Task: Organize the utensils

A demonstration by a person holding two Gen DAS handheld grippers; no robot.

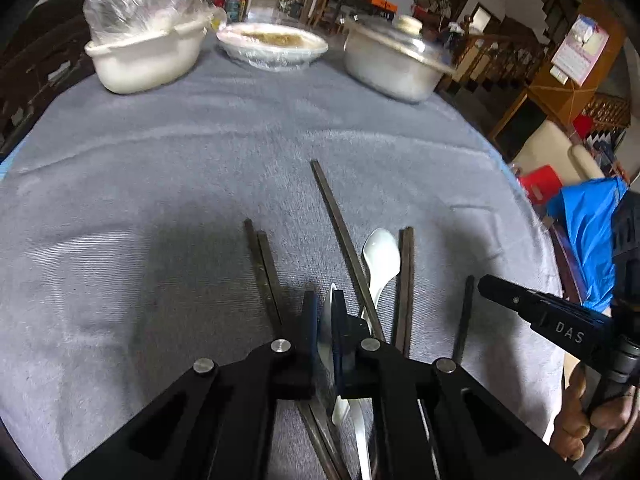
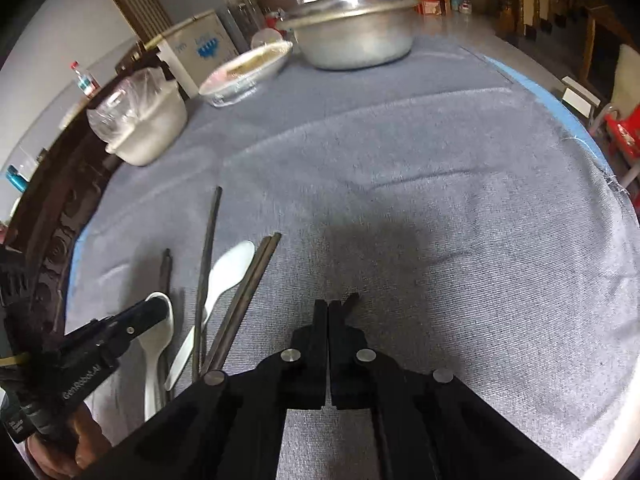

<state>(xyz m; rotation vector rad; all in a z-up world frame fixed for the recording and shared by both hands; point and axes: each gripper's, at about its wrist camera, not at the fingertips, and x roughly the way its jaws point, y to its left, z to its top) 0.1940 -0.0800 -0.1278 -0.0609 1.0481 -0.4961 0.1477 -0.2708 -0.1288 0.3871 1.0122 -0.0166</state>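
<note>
Now the left gripper [image 1: 324, 312] pinches a white spoon [image 1: 326, 332] between its fingers, and the right gripper [image 2: 328, 312] pinches one dark chopstick [image 2: 349, 303] beside it.

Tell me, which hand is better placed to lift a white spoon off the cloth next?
Left. The left gripper has its jaws shut on a white spoon, so it only needs to lift. The right gripper is shut beside a lone chopstick, off to the side of that spoon.
</note>
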